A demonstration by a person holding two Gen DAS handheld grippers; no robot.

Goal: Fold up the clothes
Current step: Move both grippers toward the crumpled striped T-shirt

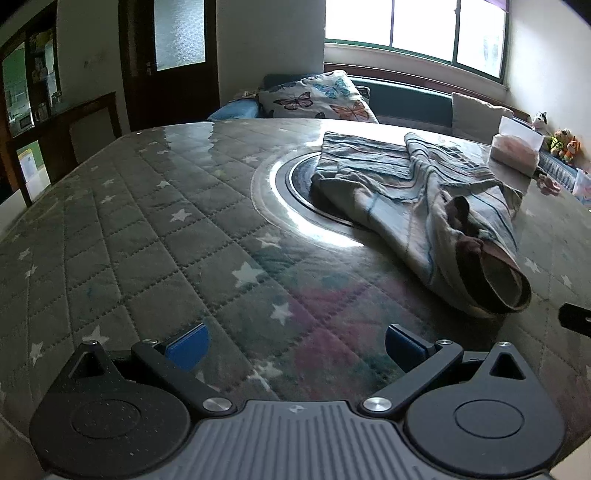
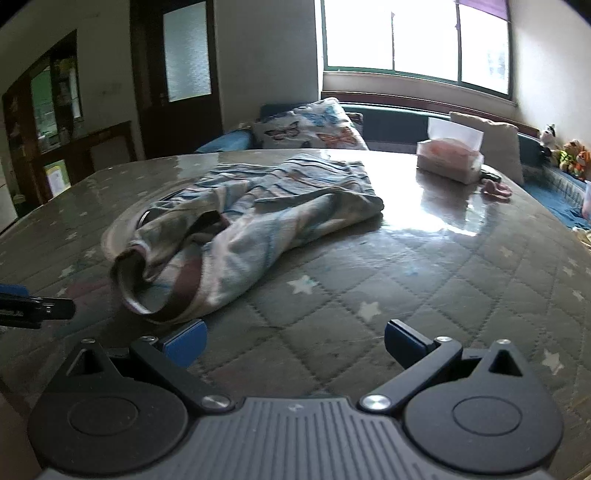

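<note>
Lying crumpled on the quilted, star-patterned surface (image 1: 155, 236), a striped garment (image 1: 417, 206) in pale blue and grey is seen, with its brown-trimmed opening turned toward both cameras and its far part spread flatter over a round inset ring (image 1: 284, 192) in the surface. The left tongs (image 1: 295, 347) are held low above the cover, to the left of the garment and apart from it, with both blue pads spread wide and nothing between them. The right tongs (image 2: 295, 341) are likewise spread wide and empty; the left blue pad (image 2: 184, 345) is placed just beside the brown-trimmed edge of the garment (image 2: 243, 221), though contact cannot be told. A dark tip of the left tongs (image 2: 33, 308) is seen at the left edge of the right view, near that same edge. Farther back on the surface, a tissue box (image 2: 450, 157) is stood, and a butterfly-print pillow (image 1: 317, 96) is propped beyond the far rim under a bright window (image 1: 417, 29).
</note>
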